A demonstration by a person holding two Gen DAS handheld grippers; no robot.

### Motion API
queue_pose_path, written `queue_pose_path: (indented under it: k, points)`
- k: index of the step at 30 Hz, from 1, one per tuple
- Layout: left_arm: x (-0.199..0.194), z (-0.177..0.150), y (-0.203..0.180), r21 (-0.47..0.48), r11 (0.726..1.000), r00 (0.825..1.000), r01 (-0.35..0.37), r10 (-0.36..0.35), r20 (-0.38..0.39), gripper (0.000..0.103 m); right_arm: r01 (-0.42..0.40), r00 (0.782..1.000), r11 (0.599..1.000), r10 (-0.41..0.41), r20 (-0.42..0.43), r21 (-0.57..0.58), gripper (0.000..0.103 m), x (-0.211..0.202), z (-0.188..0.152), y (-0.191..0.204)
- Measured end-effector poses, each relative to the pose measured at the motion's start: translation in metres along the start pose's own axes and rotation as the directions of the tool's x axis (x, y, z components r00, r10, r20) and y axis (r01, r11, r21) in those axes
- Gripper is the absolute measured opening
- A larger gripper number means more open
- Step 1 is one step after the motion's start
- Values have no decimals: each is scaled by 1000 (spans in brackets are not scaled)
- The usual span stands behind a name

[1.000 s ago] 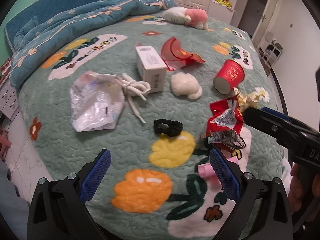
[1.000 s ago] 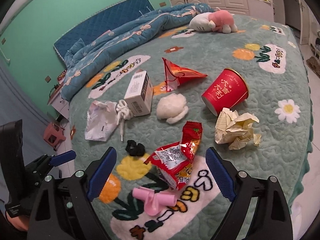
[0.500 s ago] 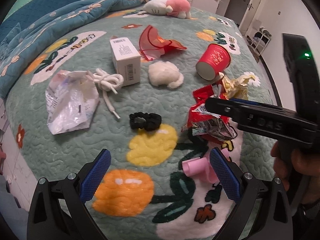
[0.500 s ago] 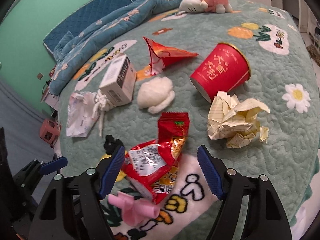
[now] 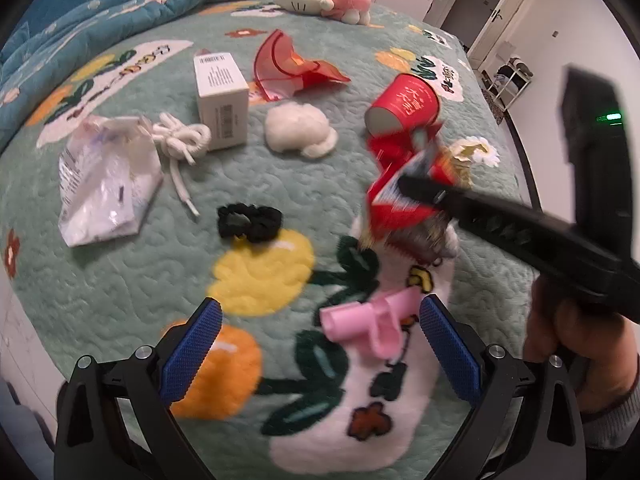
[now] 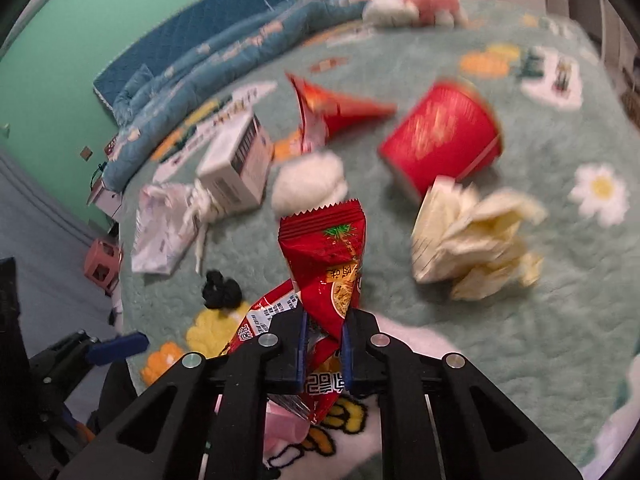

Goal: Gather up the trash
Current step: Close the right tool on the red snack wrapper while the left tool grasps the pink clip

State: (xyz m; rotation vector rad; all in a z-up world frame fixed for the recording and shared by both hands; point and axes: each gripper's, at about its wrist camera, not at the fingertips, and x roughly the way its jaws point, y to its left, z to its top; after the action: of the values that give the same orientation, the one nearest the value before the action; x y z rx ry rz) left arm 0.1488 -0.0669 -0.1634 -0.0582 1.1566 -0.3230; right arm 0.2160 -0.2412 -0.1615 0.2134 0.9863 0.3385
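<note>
The right claw (image 6: pixel 323 344) is seen clenched on a red snack wrapper (image 6: pixel 326 252): the blue pads are pressed against its crumpled lower half, and its crimped top edge stands up above the fingers. In the left wrist view the same wrapper (image 5: pixel 404 200) is caught at the tip of the right claw's dark arm, just above the green floral bed cover (image 5: pixel 120 280) (whether it is still touching the cover cannot be told, as this part is blurred). The handle of that claw is gripped by a hand (image 5: pixel 568 340) at the right edge.

The left claw (image 5: pixel 320 348) is held released, its blue pads wide apart with nothing between them; a pink plastic piece (image 5: pixel 368 320) lies on the cover just inside its right finger.

The remaining items are spread over the bed. A crumpled yellowish paper ball (image 6: pixel 472 240) lies just beside a red paper cup (image 6: pixel 444 136) tipped on its side. A white fluffy wad (image 5: pixel 298 130) lies between the cup and a white cardboard box (image 5: pixel 222 100), and a torn red foil bag (image 5: pixel 292 66) lies behind the wad. A coiled white cord (image 5: pixel 182 142) touches the box and a flattened clear plastic bag (image 5: pixel 106 176). A black hair tie (image 5: pixel 250 222) lies near the middle, well apart from the bag. A pink and white plush toy (image 5: pixel 328 0) rests at the far side, beside a bunched blue quilt (image 5: pixel 100 12).
</note>
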Motion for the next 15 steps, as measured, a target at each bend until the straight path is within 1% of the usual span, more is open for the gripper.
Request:
queue_pose_path:
  k: [4, 8, 13, 15]
  points:
    - [2, -3, -11, -41, 999, 1000, 22, -22, -17, 97, -21, 998, 1000, 21, 66, -9, 13, -35, 3, -1]
    - [10, -3, -24, -71, 997, 999, 33, -35, -30, 97, -34, 995, 999, 36, 97, -23, 13, -59, -1, -4]
    - [27, 1, -32, -119, 992, 998, -42, 37, -45, 98, -27, 991, 999, 31, 127, -32, 13, -77, -8, -12]
    - [30, 4, -33, -131, 990, 998, -54, 48, -45, 98, -24, 991, 999, 29, 134, -39, 13, -80, -11, -11]
